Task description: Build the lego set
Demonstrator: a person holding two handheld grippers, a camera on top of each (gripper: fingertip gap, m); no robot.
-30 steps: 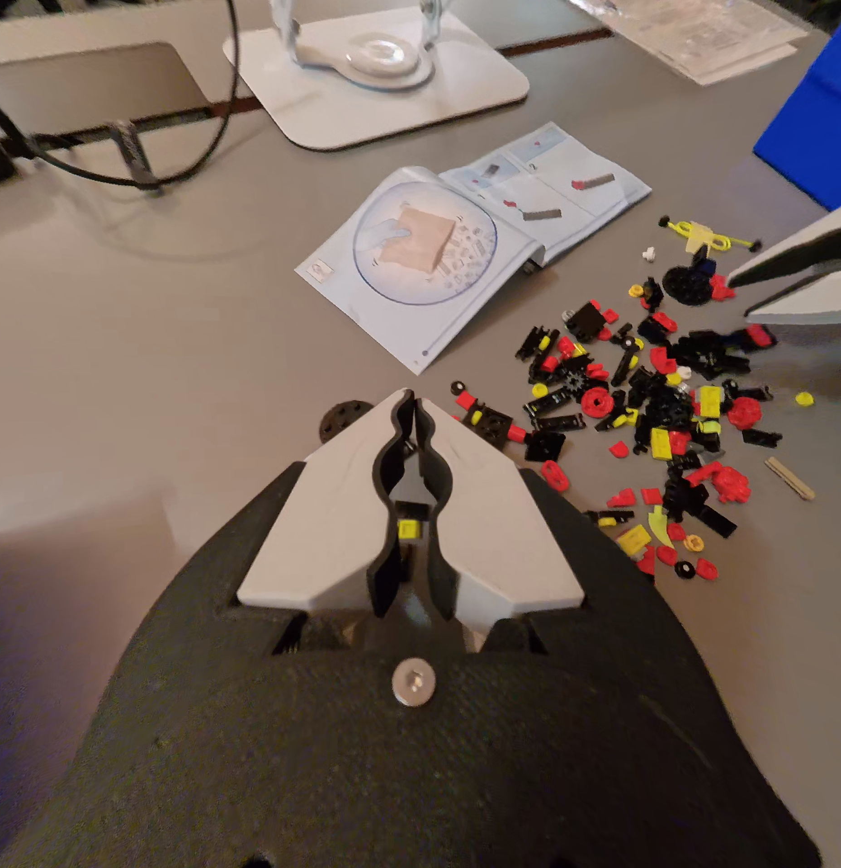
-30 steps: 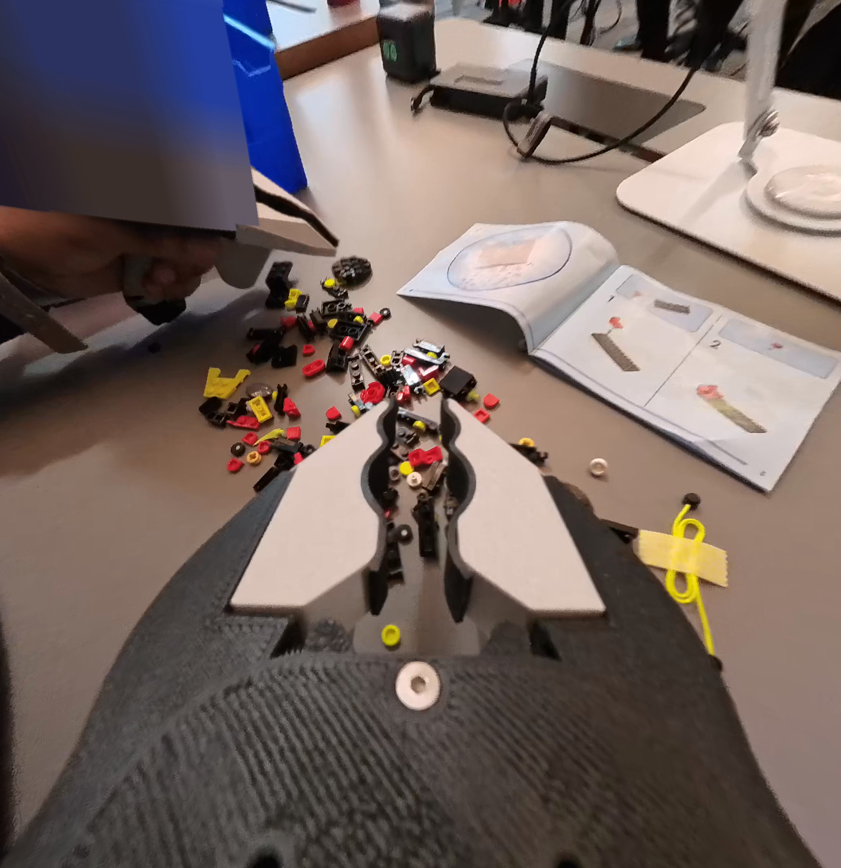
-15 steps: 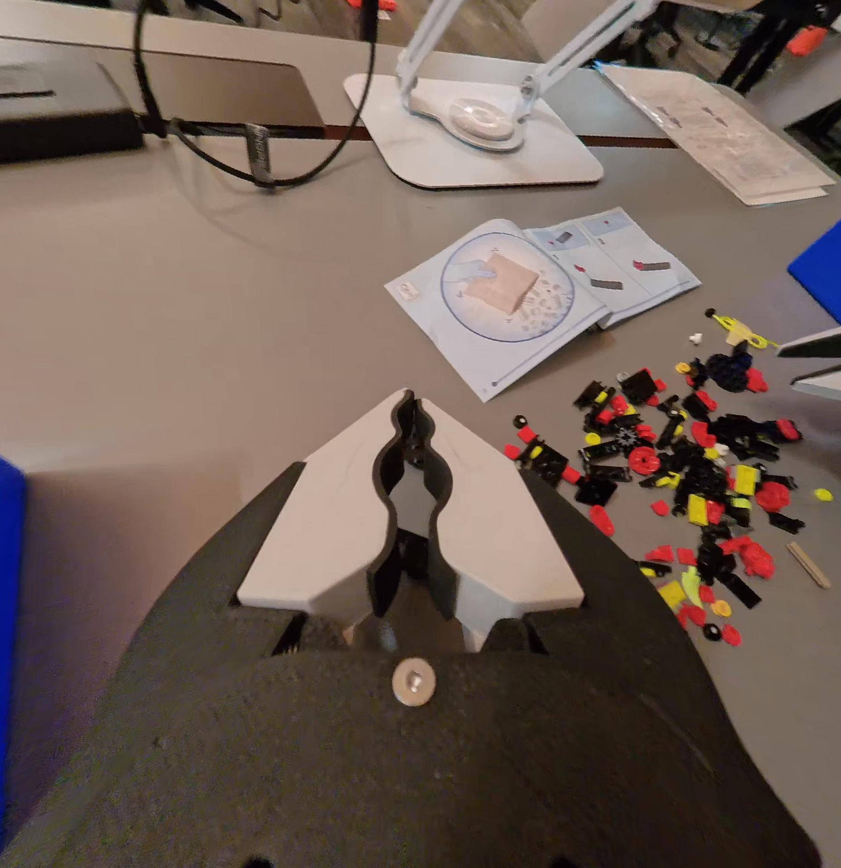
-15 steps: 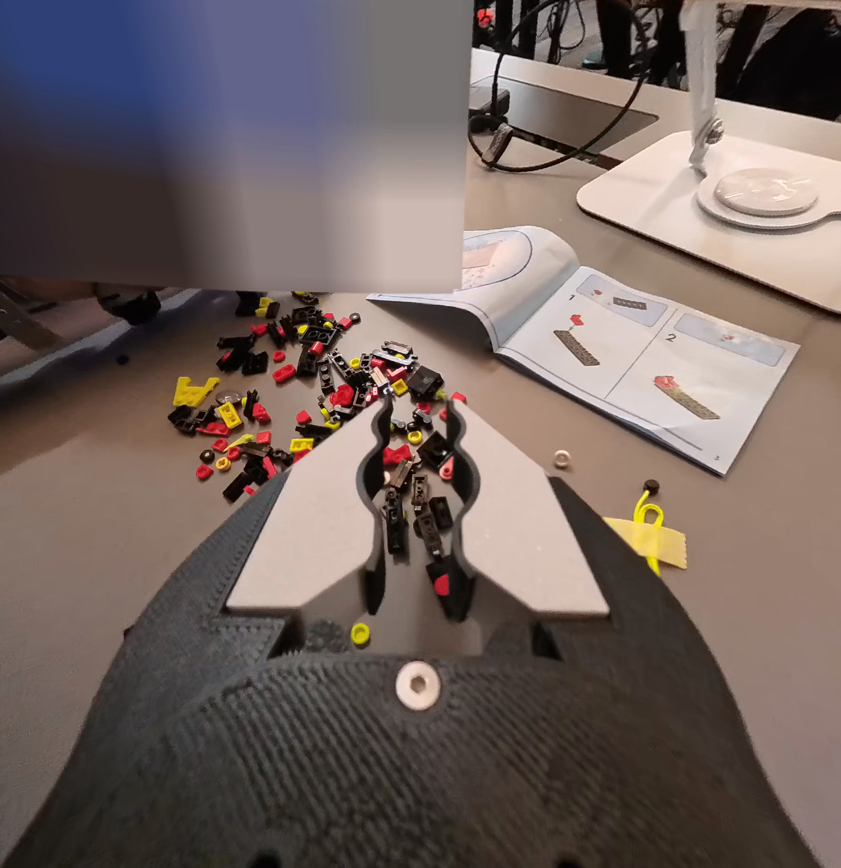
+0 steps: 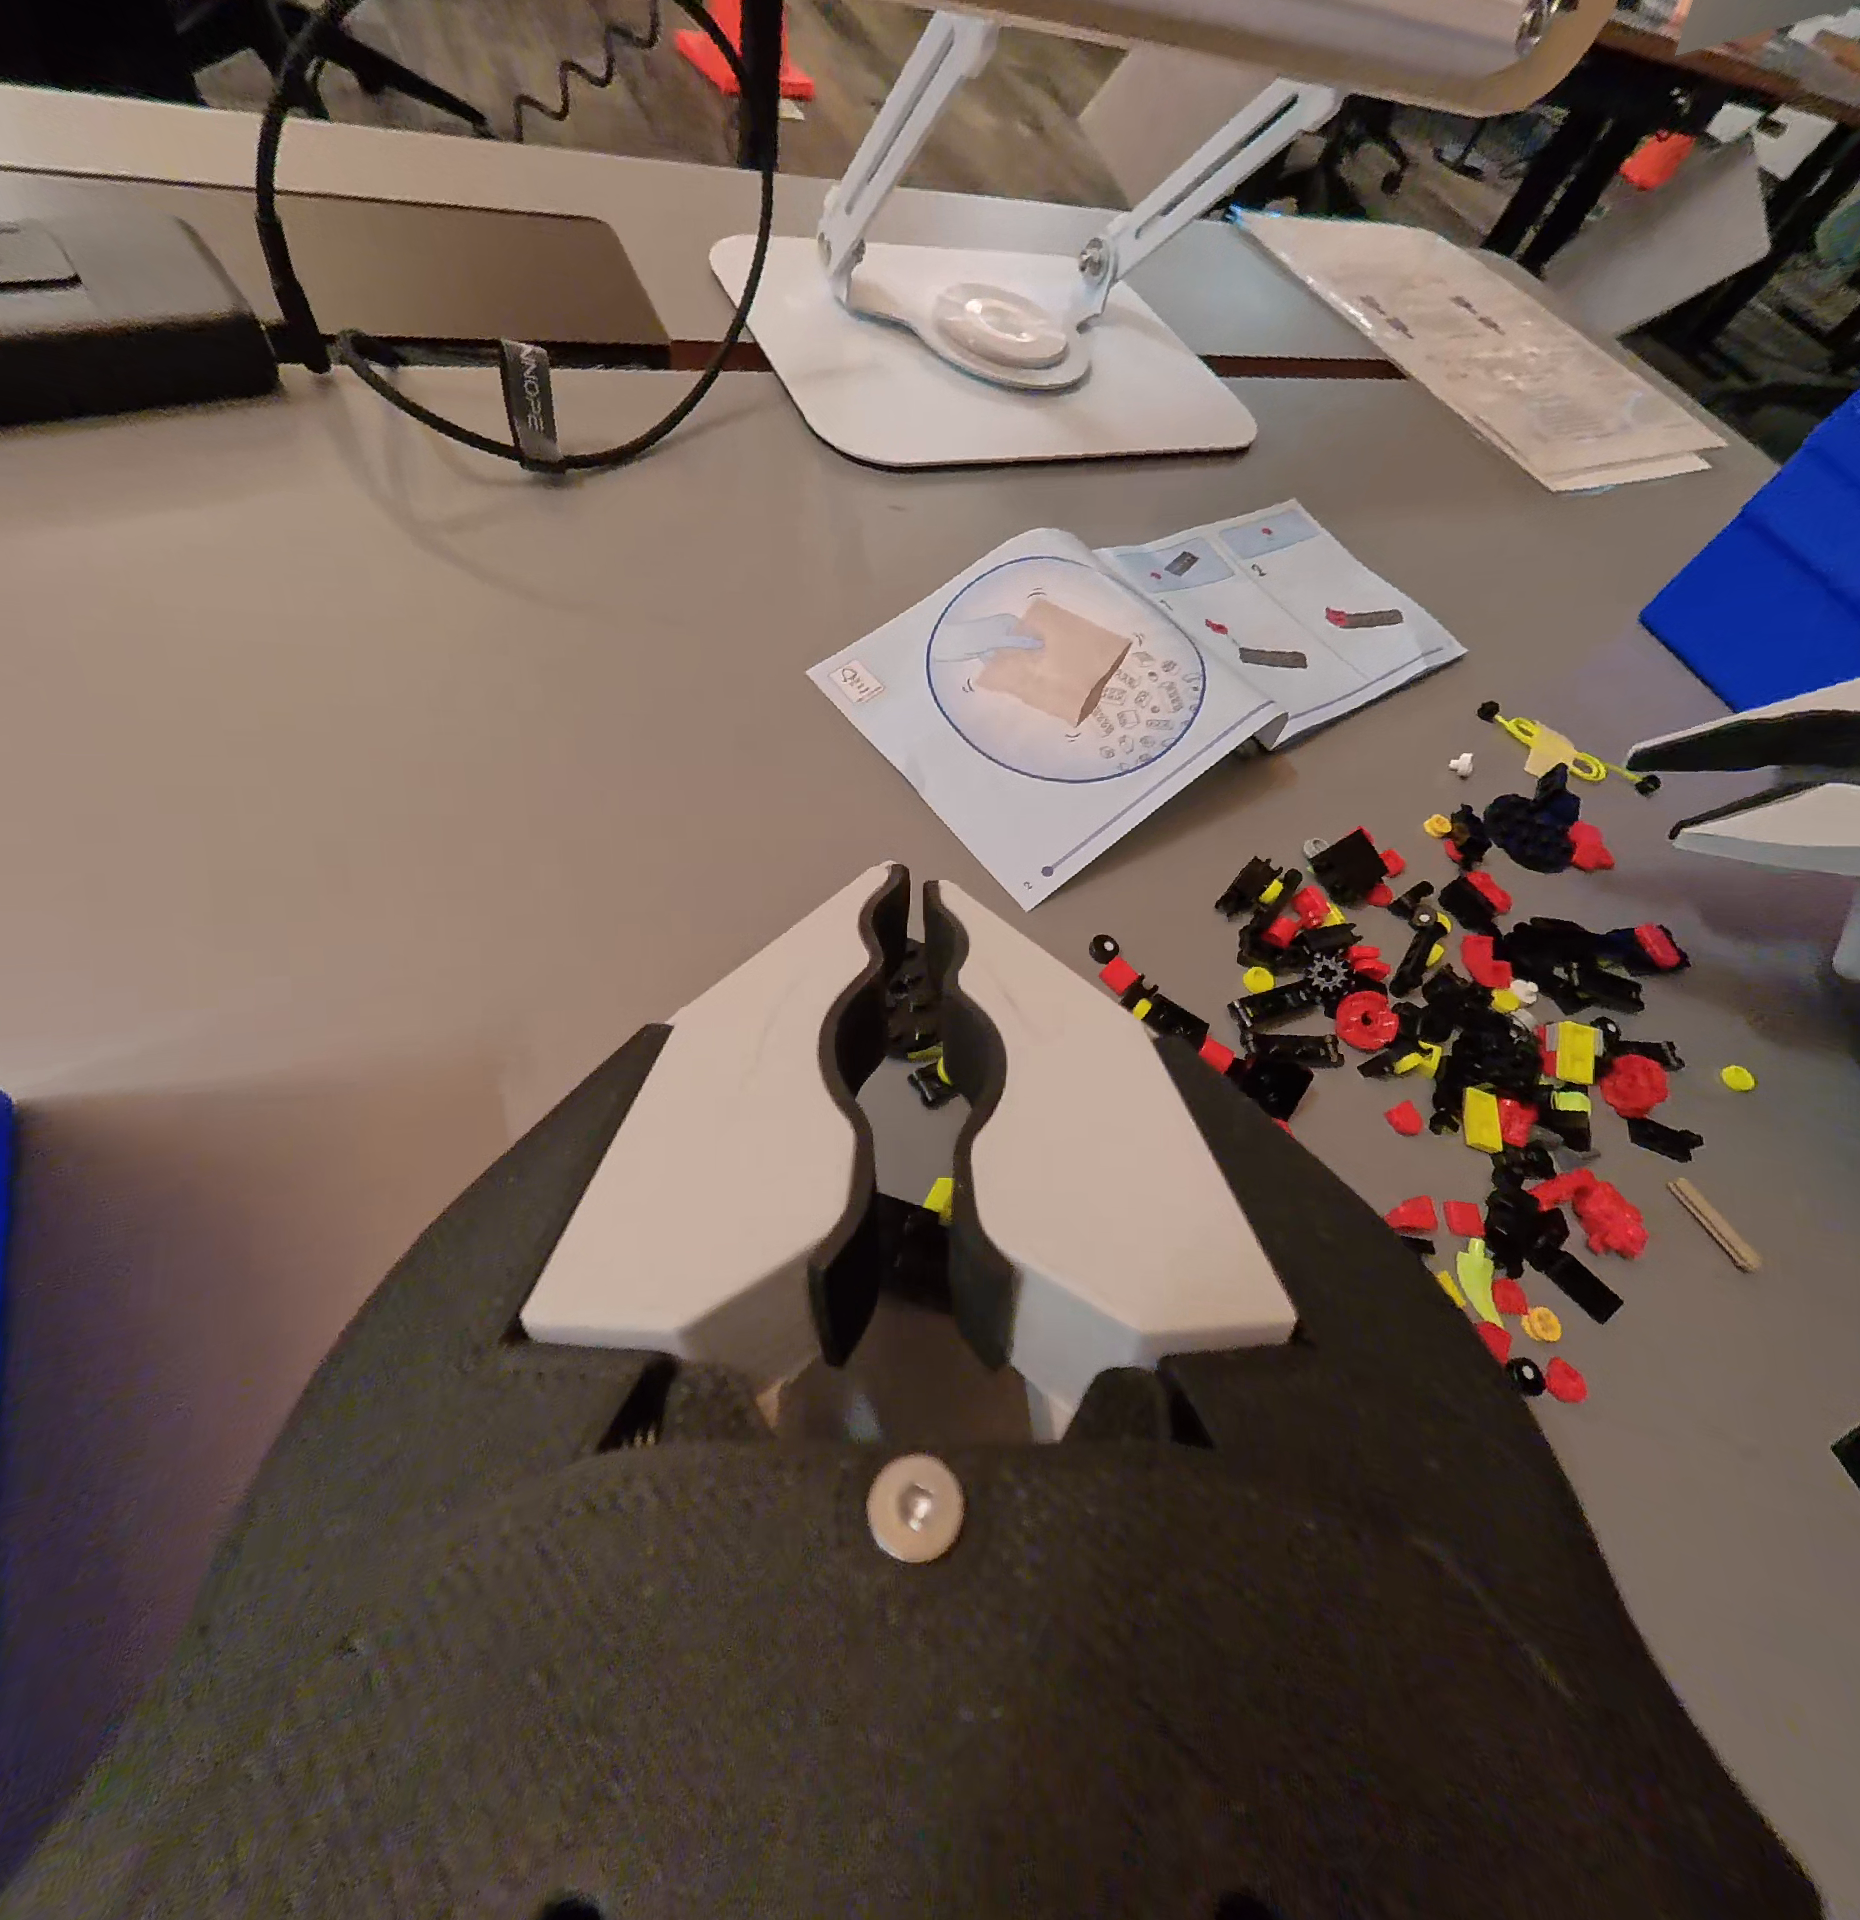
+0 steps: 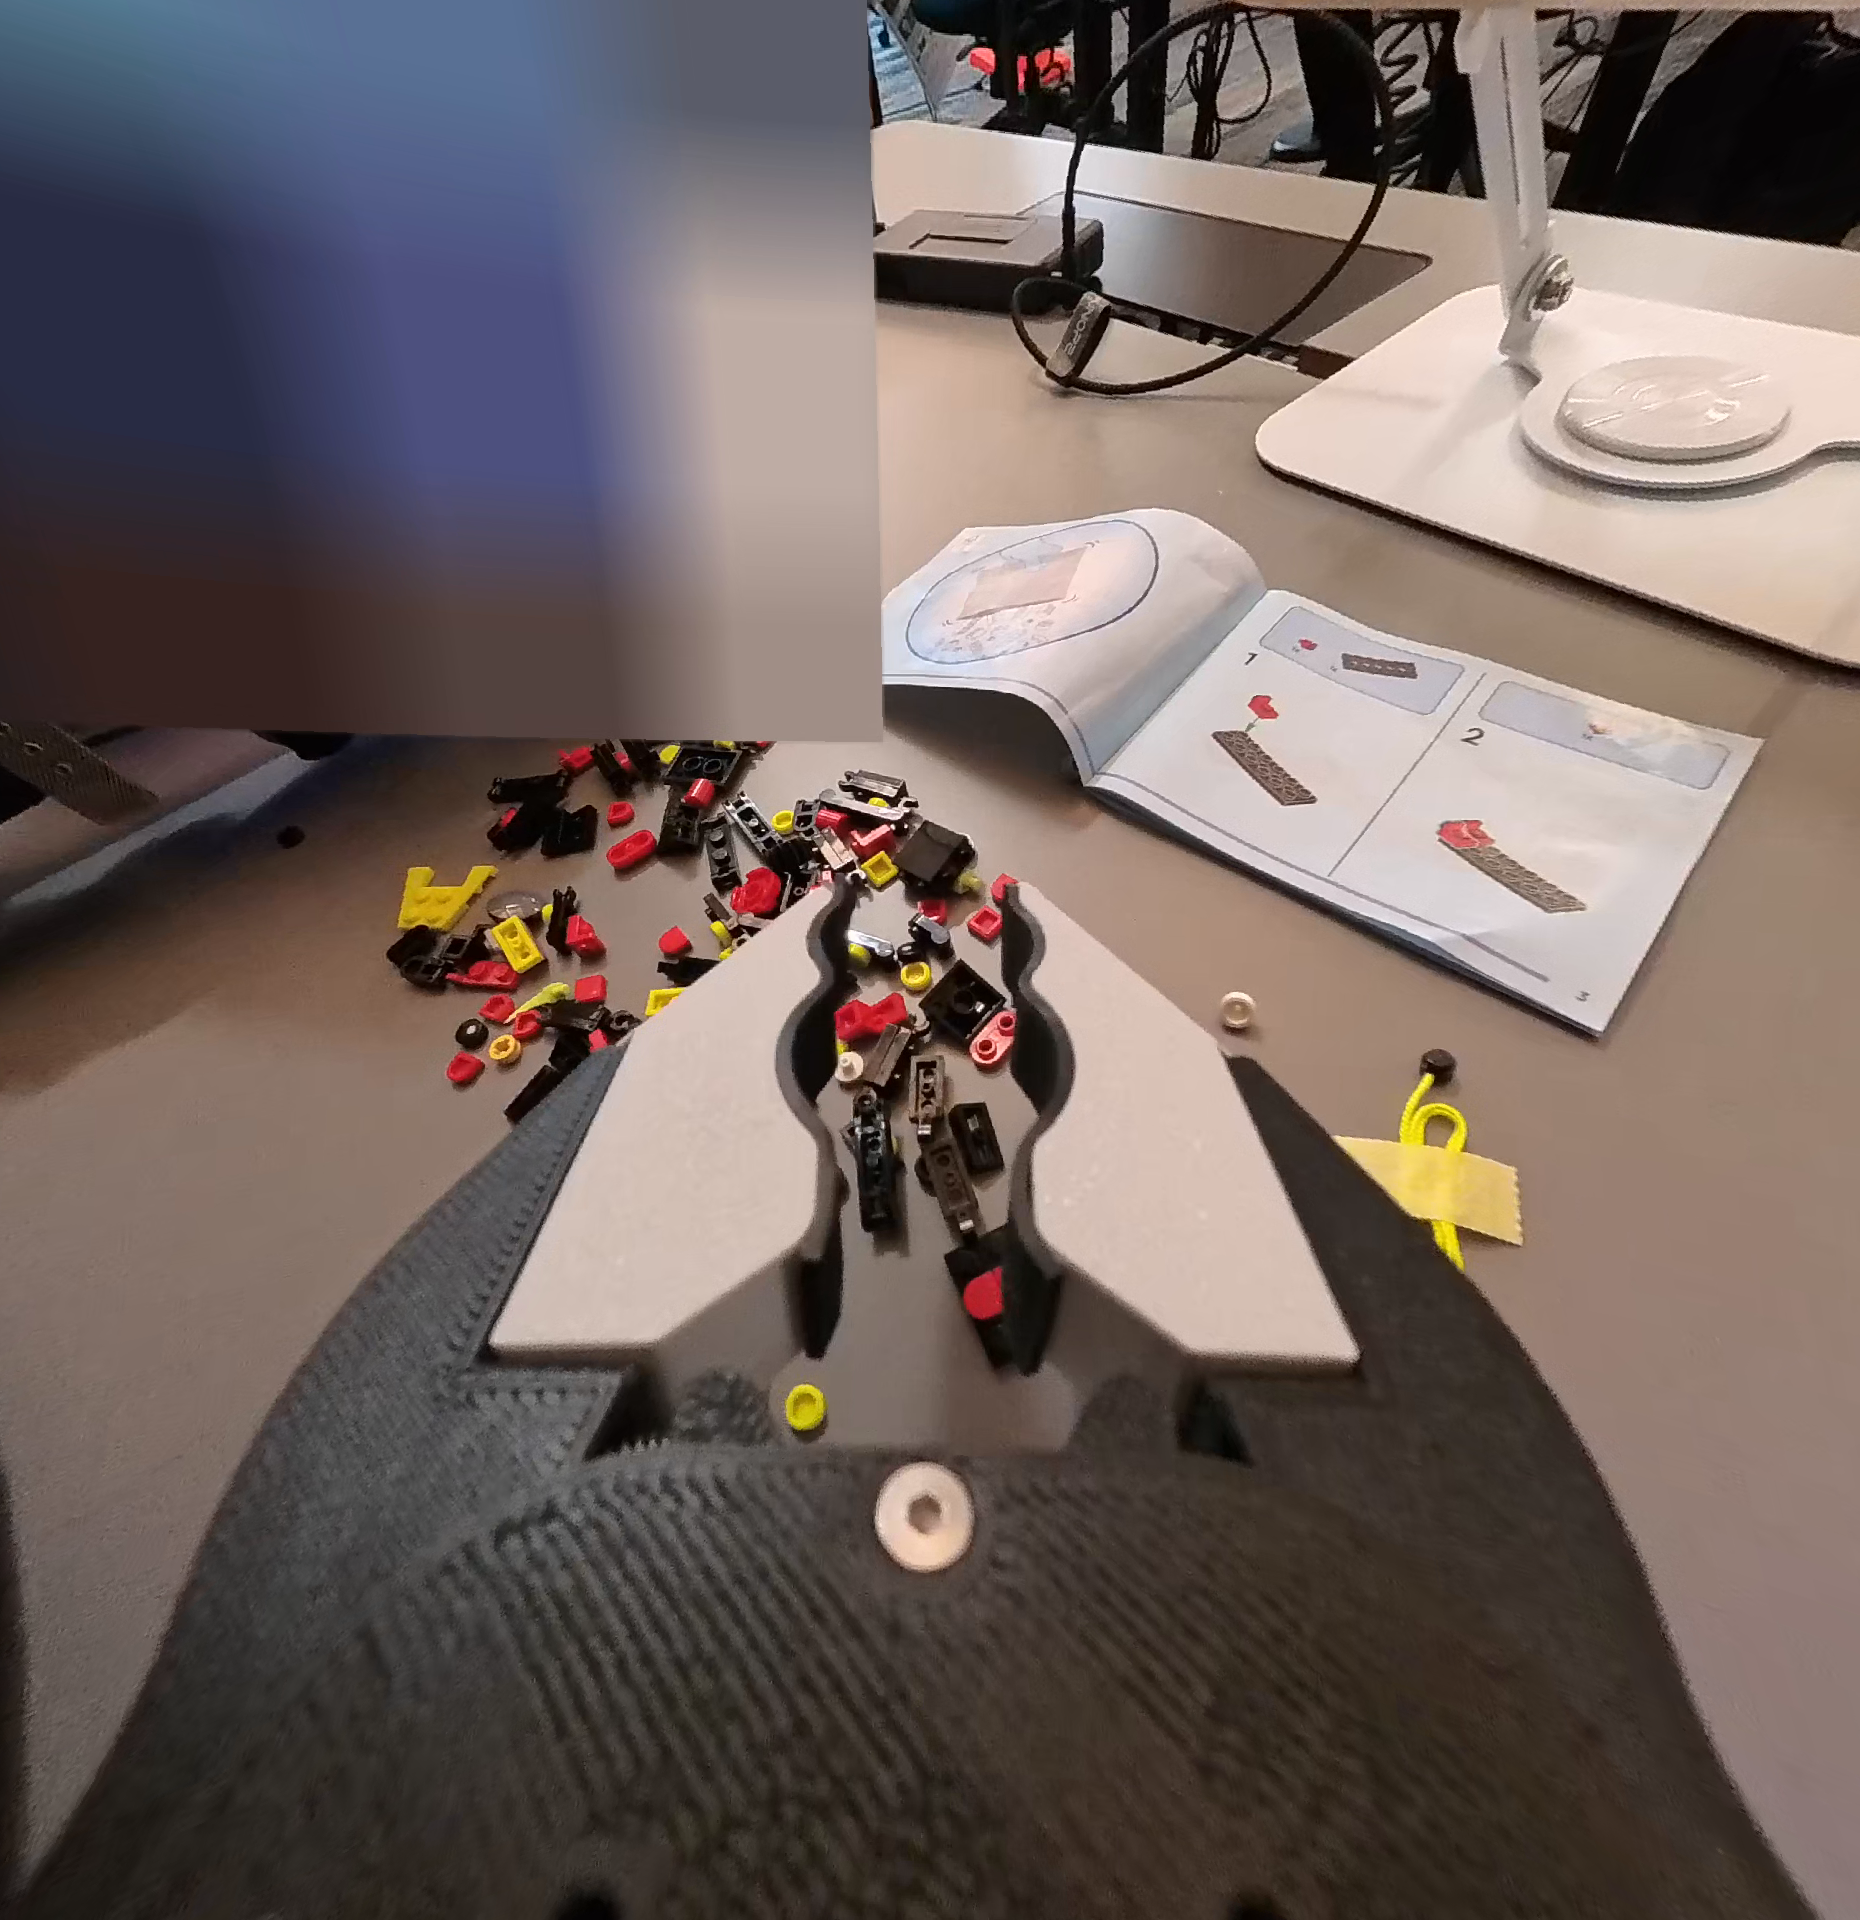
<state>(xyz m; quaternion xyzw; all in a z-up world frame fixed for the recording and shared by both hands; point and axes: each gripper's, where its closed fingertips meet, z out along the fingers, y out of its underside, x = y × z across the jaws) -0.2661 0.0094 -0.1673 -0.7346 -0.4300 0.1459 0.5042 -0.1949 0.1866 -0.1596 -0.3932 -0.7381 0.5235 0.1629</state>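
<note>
Right tongs (image 6: 926, 914) agape above lego pieces (image 6: 905, 1081)

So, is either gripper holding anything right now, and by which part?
Left gripper pinches a black-and-yellow piece just behind its tips; which part is unclear. Right gripper is open, empty.

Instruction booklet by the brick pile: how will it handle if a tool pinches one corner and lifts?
The instruction booklet is thin paper lying open with one bowed page, so it would probably flop and sag. It looks light, so a push likely slides it across the table.

Right gripper (image 6: 924, 914) jaws apart over lego pieces (image 6: 760, 883); booklet (image 6: 1321, 748) beyond.
</note>
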